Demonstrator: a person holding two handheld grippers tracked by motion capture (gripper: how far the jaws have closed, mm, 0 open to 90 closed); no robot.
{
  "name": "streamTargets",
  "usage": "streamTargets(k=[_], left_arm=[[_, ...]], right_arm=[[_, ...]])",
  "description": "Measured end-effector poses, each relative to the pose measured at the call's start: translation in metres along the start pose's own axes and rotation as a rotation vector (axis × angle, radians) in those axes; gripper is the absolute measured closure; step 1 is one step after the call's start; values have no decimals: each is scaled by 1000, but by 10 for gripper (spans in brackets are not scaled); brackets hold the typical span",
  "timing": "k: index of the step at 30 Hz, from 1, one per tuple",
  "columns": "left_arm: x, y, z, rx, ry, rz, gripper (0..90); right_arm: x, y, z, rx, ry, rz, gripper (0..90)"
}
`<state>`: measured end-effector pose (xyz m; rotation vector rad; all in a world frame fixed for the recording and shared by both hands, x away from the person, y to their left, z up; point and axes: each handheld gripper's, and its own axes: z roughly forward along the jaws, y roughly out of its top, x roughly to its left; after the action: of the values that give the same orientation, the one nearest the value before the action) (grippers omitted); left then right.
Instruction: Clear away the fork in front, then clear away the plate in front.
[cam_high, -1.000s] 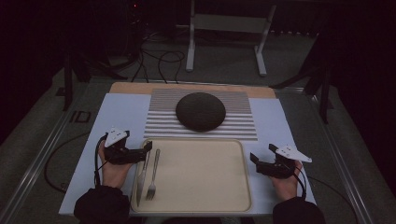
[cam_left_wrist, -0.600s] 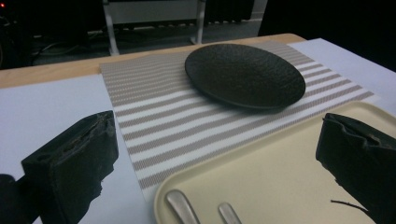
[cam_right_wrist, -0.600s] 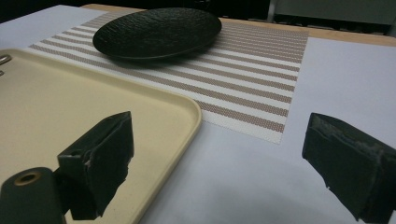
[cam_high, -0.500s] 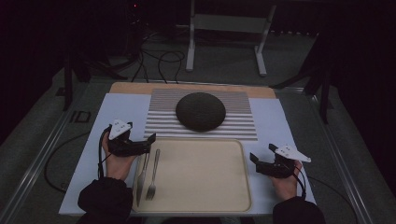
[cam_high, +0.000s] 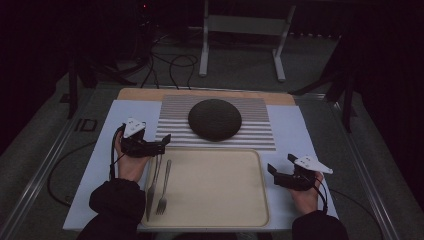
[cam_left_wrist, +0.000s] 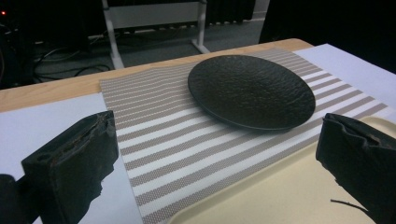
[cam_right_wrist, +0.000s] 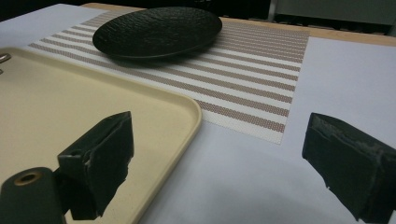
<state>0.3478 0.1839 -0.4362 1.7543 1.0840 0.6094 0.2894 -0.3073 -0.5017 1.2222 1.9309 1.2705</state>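
From above, a fork (cam_high: 163, 189) and knife (cam_high: 152, 184) lie at the left edge of the smooth cream tray (cam_high: 215, 220), lower centre. The left gripper (cam_left_wrist: 219, 158) has wide-spread jaws framing a pebbled black round plate (cam_left_wrist: 252, 91) on the woven striped mat (cam_left_wrist: 168, 140). The right gripper (cam_right_wrist: 219, 163), jaws equally wide, holds nothing beside the tray's rounded corner.

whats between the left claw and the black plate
Nothing but bare striped placemat: in the left gripper view it runs from the open left claw to the black plate.
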Motion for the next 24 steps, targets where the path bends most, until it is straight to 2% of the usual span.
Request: streamTargets(k=[7, 10, 12, 24], left_arm=[[-1, 8, 8, 1, 4, 15, 0], [-2, 12, 9, -21, 27, 29, 0], [-2, 15, 10, -29, 32, 21, 0], [-3, 29, 24, -19, 11, 29, 0]], right_arm=[[0, 0, 0, -3, 2, 1, 90], [-1, -1, 0, -2, 2, 1, 91], [-1, -1, 0, -2, 1, 4, 90], [-1, -1, 1, 4, 3, 5, 91]])
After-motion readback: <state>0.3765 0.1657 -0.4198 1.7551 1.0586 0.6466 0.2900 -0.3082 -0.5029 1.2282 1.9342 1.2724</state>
